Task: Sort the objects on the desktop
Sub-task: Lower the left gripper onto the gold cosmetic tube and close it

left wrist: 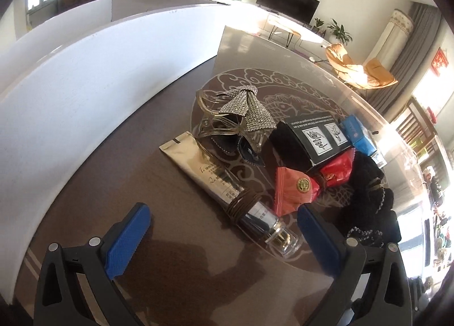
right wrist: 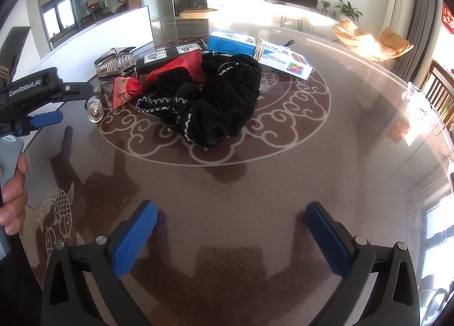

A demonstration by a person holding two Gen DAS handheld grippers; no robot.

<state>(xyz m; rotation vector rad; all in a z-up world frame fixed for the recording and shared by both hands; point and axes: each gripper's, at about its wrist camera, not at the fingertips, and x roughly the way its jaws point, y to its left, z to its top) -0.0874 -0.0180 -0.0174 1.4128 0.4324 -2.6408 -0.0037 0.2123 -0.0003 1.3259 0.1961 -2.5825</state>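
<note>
A pile of small objects lies mid-table. A gold cosmetic tube (left wrist: pixel 218 178) with brown hair ties (left wrist: pixel 242 205) looped round it points toward my left gripper (left wrist: pixel 224 221), which is open just short of the tube's cap (left wrist: pixel 283 238). Behind are a rhinestone-bow hair claw (left wrist: pixel 238 116), a black box (left wrist: pixel 309 136), red snack packets (left wrist: pixel 295 187), a blue box (left wrist: pixel 359 134) and black scrunchies (left wrist: pixel 369 187). My right gripper (right wrist: pixel 231 217) is open over bare tabletop, well short of the black scrunchies (right wrist: pixel 215 99), with the blue box (right wrist: pixel 261 54) behind them.
A white panel (left wrist: pixel 99 76) stands along the left side of the glass-topped brown table (right wrist: pixel 354 127). A hand (right wrist: pixel 12 198) holds the left gripper's handle at the left edge of the right wrist view. Chairs and a TV stand beyond the table.
</note>
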